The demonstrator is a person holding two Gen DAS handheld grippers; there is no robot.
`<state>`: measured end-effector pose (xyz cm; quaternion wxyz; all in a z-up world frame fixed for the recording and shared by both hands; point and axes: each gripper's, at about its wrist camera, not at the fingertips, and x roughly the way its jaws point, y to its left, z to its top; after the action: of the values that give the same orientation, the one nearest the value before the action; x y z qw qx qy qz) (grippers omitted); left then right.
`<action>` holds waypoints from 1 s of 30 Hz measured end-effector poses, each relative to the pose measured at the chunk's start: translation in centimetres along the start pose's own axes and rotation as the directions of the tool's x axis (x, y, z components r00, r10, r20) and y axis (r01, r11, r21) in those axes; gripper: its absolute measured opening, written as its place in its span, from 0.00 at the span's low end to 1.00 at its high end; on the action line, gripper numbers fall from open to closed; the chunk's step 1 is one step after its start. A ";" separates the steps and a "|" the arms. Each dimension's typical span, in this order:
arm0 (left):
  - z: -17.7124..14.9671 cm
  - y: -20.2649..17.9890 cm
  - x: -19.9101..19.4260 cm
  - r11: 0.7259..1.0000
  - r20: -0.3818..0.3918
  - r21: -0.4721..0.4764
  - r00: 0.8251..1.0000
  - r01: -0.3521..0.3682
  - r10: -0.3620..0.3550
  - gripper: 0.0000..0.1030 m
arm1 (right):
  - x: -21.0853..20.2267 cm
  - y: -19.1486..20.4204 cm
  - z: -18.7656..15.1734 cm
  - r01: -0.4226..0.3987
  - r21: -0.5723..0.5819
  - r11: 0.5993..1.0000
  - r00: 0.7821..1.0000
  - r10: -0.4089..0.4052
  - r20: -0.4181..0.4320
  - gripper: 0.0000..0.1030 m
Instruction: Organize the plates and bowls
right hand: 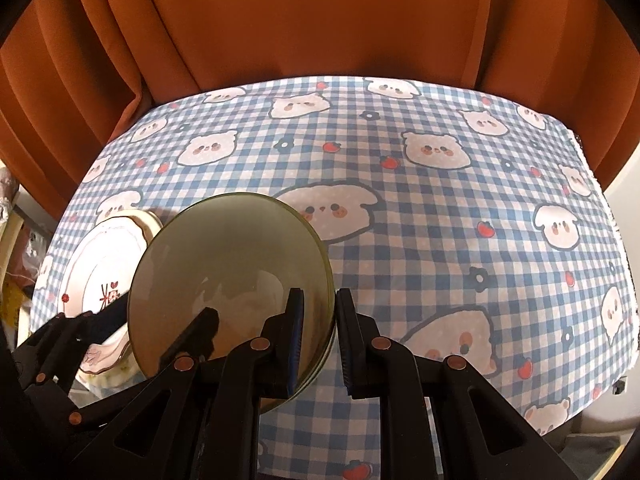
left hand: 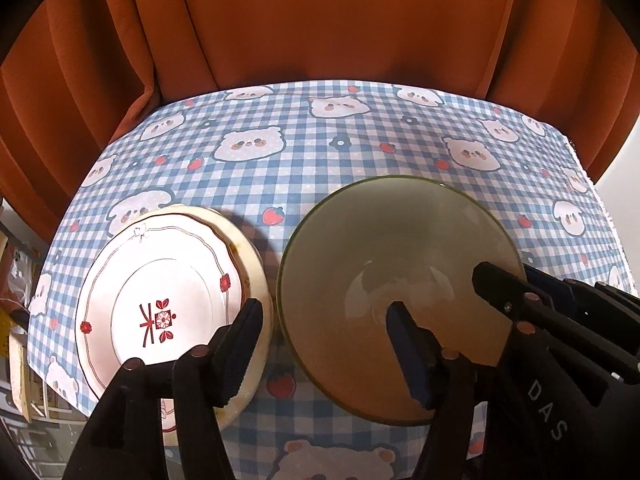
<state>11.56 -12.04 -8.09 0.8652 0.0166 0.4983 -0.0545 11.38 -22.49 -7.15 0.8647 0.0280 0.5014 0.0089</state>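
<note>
A wide bowl with an olive-green rim and a beige inside hangs tilted over the checked tablecloth. My right gripper is shut on its right rim, one finger inside and one outside; in the left wrist view it comes in from the right. To the left, a white plate with red flowers lies on a cream plate. My left gripper stands open, one finger over the plates' edge and the other inside the bowl, pressing on nothing.
The blue-and-white cloth with bears and strawberries covers the table as far as its back and right edges. An orange curtain hangs behind. Clutter shows past the table's left edge.
</note>
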 end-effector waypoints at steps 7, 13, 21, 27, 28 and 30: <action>0.4 0.7 1.1 0.997 -0.038 0.003 0.996 0.078 -0.078 0.72 | 0.0 -0.6 -0.1 0.000 0.051 0.999 1.000 0.000 0.000 0.40; 1.2 0.8 2.6 0.986 -0.082 0.019 0.983 0.168 -0.166 0.72 | 0.8 -1.1 0.2 0.039 0.099 0.994 0.999 -0.036 -0.034 0.43; 2.2 1.3 4.5 0.962 -0.167 0.029 0.950 0.272 -0.264 0.63 | 2.1 -1.2 0.6 0.116 0.200 0.973 0.991 -0.099 -0.092 0.55; 2.1 1.5 5.5 0.949 -0.217 0.038 0.930 0.312 -0.297 0.60 | 2.6 -0.8 0.3 0.127 0.254 0.959 0.989 -0.104 -0.103 0.56; 2.1 1.5 5.6 0.948 -0.218 0.043 0.929 0.316 -0.299 0.59 | 2.7 -0.8 0.2 0.128 0.257 0.958 0.989 -0.105 -0.103 0.56; 2.2 1.5 5.6 0.946 -0.220 0.051 0.927 0.321 -0.303 0.59 | 2.9 -0.9 0.0 0.119 0.276 0.954 0.990 -0.093 -0.105 0.56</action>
<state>16.45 -11.17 -11.89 0.7868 -0.0199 0.5799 -0.2106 12.79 -23.23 -9.77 0.8275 0.1232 0.5371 -0.1077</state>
